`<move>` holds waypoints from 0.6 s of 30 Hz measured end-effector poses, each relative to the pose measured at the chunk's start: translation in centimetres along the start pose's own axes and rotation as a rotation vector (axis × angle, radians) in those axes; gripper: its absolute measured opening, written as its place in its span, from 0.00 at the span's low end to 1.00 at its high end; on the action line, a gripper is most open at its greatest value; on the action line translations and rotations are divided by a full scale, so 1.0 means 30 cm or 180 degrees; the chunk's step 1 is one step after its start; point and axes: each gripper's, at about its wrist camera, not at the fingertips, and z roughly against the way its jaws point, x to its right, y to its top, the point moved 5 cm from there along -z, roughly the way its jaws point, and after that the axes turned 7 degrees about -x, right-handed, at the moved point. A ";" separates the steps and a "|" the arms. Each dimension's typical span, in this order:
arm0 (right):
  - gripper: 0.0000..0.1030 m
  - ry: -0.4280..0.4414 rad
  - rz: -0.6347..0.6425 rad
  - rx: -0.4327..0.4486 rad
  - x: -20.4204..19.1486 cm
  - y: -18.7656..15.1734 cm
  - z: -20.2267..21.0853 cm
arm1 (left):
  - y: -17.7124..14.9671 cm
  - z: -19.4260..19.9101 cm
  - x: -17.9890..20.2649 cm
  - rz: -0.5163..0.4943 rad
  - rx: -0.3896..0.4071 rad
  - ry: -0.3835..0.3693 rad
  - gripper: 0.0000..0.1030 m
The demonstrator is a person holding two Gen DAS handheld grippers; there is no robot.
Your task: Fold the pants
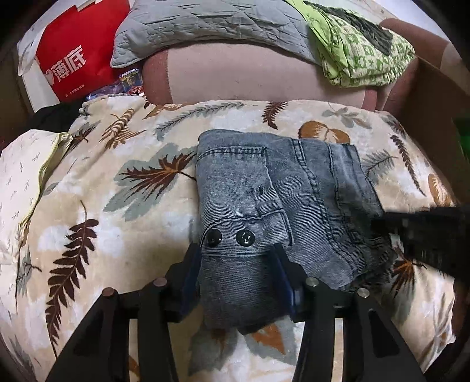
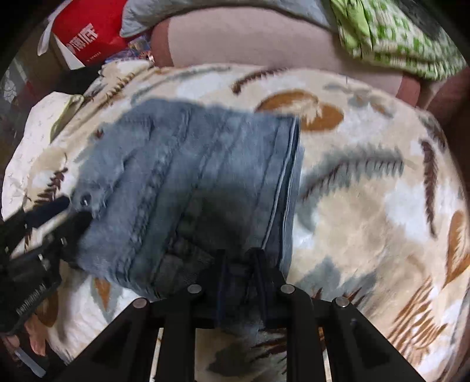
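Note:
Folded blue-grey denim pants (image 1: pixel 264 191) lie on a leaf-patterned blanket (image 1: pixel 117 205), with two black buttons facing me. My left gripper (image 1: pixel 236 258) stands open over the near buttoned edge, and the cloth lies flat between its fingers. In the right wrist view the pants (image 2: pixel 191 176) are blurred. There my right gripper (image 2: pixel 241 264) is shut on a thick fold at their near right corner. The right gripper (image 1: pixel 382 223) also shows at the right edge of the left wrist view, at the pants' right side. The left gripper (image 2: pixel 55 214) shows at the far left of the right wrist view.
Behind the blanket (image 2: pixel 367 205) is a pink cushion (image 1: pixel 249 76), with a grey quilted pillow (image 1: pixel 205 23) and a green patterned cloth (image 1: pixel 361 53) on it. A red bag (image 1: pixel 76 53) stands at the back left, a cardboard box (image 1: pixel 426 97) at the right, a white pillow (image 1: pixel 20 176) at the left.

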 end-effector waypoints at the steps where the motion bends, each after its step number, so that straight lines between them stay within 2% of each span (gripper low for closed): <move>1: 0.21 0.0013 -0.0010 0.0049 0.000 0.029 0.018 | -0.003 0.009 0.004 0.0006 0.0011 -0.0002 0.49; 5: 0.22 0.0005 0.0017 0.0183 -0.026 0.157 0.042 | -0.014 -0.006 0.014 -0.0042 -0.0026 0.0017 0.50; 9: 0.29 -0.0054 -0.0024 0.0108 -0.039 0.271 -0.050 | -0.023 -0.023 0.019 -0.0056 0.0006 0.0035 0.55; 12: 0.36 -0.0116 -0.0058 -0.0220 -0.031 0.273 -0.191 | -0.023 -0.026 0.023 -0.0067 -0.0002 0.0012 0.55; 14: 0.36 -0.0105 -0.0090 -0.0172 -0.032 0.263 -0.187 | -0.022 -0.023 0.019 -0.0061 -0.0002 0.0000 0.55; 18: 0.36 -0.0012 -0.0068 0.0056 -0.049 0.219 -0.057 | -0.021 -0.006 0.011 -0.0018 -0.0003 -0.0021 0.55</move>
